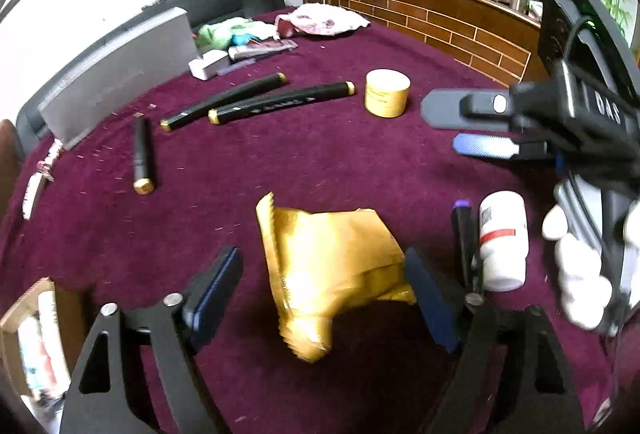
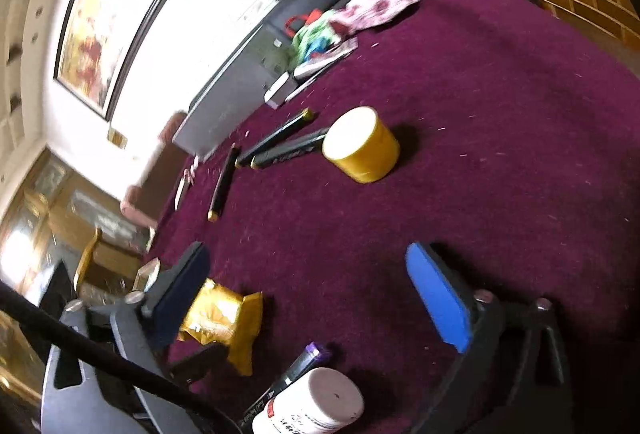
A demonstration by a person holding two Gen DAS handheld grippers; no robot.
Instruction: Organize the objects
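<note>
In the left wrist view the centre of the maroon tablecloth (image 1: 320, 162) is bare, so a gripper can pass there. Obstacles: the gold packet (image 1: 332, 274) at lower centre, between the spread left gripper (image 1: 320, 298) fingers, not pressed; white bottle (image 1: 502, 240) and purple-capped marker (image 1: 463, 234) at lower right, just beside each other; three black markers (image 1: 256, 100) at upper left; yellow jar (image 1: 387, 93) above centre (right side is wide free). The right gripper (image 1: 456, 126) comes in from the right edge, w/ jaws apart.
</note>
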